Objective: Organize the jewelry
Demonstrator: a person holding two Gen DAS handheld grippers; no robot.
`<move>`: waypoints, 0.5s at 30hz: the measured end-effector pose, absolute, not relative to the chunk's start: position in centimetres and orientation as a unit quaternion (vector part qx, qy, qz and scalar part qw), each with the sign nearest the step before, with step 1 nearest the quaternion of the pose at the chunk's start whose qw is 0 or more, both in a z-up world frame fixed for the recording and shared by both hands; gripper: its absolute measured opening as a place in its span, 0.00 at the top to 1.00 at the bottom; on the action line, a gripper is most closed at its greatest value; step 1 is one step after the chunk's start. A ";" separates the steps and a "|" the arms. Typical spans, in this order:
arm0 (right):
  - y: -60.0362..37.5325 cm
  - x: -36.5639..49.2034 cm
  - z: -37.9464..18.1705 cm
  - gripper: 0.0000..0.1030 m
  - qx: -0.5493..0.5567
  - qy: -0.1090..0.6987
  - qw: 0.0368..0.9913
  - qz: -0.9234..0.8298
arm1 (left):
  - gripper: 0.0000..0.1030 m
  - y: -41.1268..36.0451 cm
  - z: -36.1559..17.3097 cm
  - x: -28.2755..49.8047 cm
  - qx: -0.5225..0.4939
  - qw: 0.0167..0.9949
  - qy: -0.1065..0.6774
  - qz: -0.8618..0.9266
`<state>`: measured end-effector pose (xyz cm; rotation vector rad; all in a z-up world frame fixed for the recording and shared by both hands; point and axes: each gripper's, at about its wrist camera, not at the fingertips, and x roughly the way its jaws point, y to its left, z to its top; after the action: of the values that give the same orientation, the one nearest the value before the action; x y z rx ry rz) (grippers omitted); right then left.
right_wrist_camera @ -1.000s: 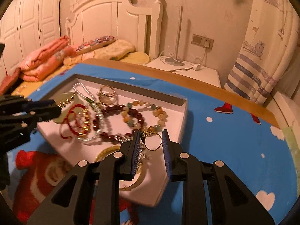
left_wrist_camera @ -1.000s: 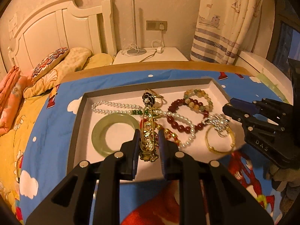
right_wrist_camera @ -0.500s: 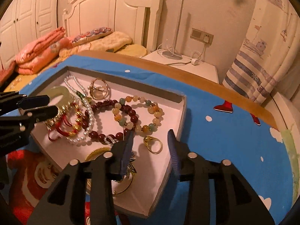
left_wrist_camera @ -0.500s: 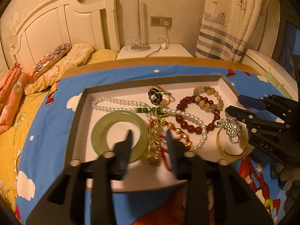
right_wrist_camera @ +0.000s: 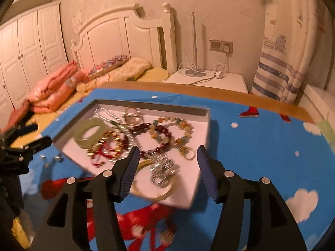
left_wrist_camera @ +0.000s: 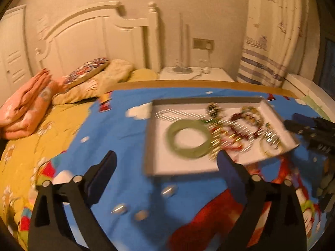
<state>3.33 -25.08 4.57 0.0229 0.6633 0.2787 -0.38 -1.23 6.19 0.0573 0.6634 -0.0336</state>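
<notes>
A shallow white tray [left_wrist_camera: 167, 165] [right_wrist_camera: 201, 173] lies on the blue cartoon bedspread and holds a green jade bangle [left_wrist_camera: 188, 139] [right_wrist_camera: 91, 132], a pearl necklace [right_wrist_camera: 104, 113], dark red and mixed-colour bead bracelets [right_wrist_camera: 165, 129], a gold chain piece [right_wrist_camera: 100, 144], a gold ring [right_wrist_camera: 187, 153], a rhinestone brooch [right_wrist_camera: 164, 171] and a gold bangle [right_wrist_camera: 155, 194]. My left gripper [left_wrist_camera: 165, 169] is open and empty, in front of the tray's left half. My right gripper [right_wrist_camera: 167, 165] is open and empty over the tray's near corner, above the brooch.
Three small silver pieces [left_wrist_camera: 168, 190] lie on the bedspread in front of the tray. Pillows and folded orange quilts [left_wrist_camera: 27, 108] lie to the left, a white headboard and nightstand [right_wrist_camera: 207, 79] behind, a striped curtain [right_wrist_camera: 278, 73] to the right.
Both grippers opened wide and pulled back from the tray. The left gripper let go of the gold chain piece and swung left; the right let go of the gold ring, which lies in the tray.
</notes>
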 end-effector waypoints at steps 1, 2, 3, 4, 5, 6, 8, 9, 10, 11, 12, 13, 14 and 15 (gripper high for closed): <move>-24.9 2.8 4.5 0.46 0.019 0.323 0.935 0.143 | 0.05 0.2 5.9 -1.2 0.023 0.945 0.326 -0.005; -24.7 2.4 4.5 0.46 0.023 0.323 0.935 0.146 | 0.05 1.2 5.7 -1.8 0.019 0.945 0.327 0.001; -24.3 1.8 4.4 0.46 0.030 0.323 0.934 0.152 | 0.05 2.7 5.4 -2.4 0.015 0.944 0.330 0.010; -24.0 1.4 4.2 0.46 0.038 0.324 0.931 0.160 | 0.05 3.6 5.2 -2.8 0.012 0.943 0.332 0.016; -23.5 1.1 4.1 0.46 0.045 0.327 0.928 0.170 | 0.05 5.0 4.8 -3.1 0.008 0.942 0.335 0.025; -23.0 0.9 3.9 0.46 0.049 0.330 0.926 0.179 | 0.05 6.2 4.5 -3.3 0.004 0.941 0.338 0.031; -21.8 0.6 3.8 0.46 0.048 0.336 0.920 0.194 | 0.05 8.7 3.8 -3.5 -0.014 0.936 0.348 0.039; -20.7 0.5 3.7 0.46 0.042 0.341 0.916 0.206 | 0.05 10.0 3.3 -3.4 -0.033 0.932 0.359 0.037; -19.7 0.3 3.6 0.46 0.035 0.344 0.913 0.216 | 0.05 11.1 2.9 -3.5 -0.062 0.927 0.368 0.028; -18.9 0.1 3.5 0.46 0.029 0.346 0.911 0.223 | 0.05 12.5 2.6 -3.5 -0.104 0.923 0.369 0.015; -17.8 -0.1 3.4 0.46 0.020 0.349 0.907 0.235 | 0.05 13.3 2.5 -3.6 -0.128 0.921 0.367 0.010; -16.9 -0.2 3.3 0.46 0.015 0.351 0.904 0.243 | 0.05 13.9 2.3 -3.6 -0.146 0.919 0.366 0.007; -16.0 -0.3 3.2 0.46 0.010 0.354 0.901 0.252 | 0.05 14.5 2.1 -3.6 -0.159 0.916 0.370 0.003; -14.9 -0.5 3.1 0.46 0.000 0.357 0.897 0.262 | 0.05 14.5 2.0 -3.5 -0.161 0.914 0.373 0.000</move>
<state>-0.48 -14.87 3.09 0.0009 0.7399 0.5432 -3.52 14.52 2.01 -0.3311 0.7676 0.0007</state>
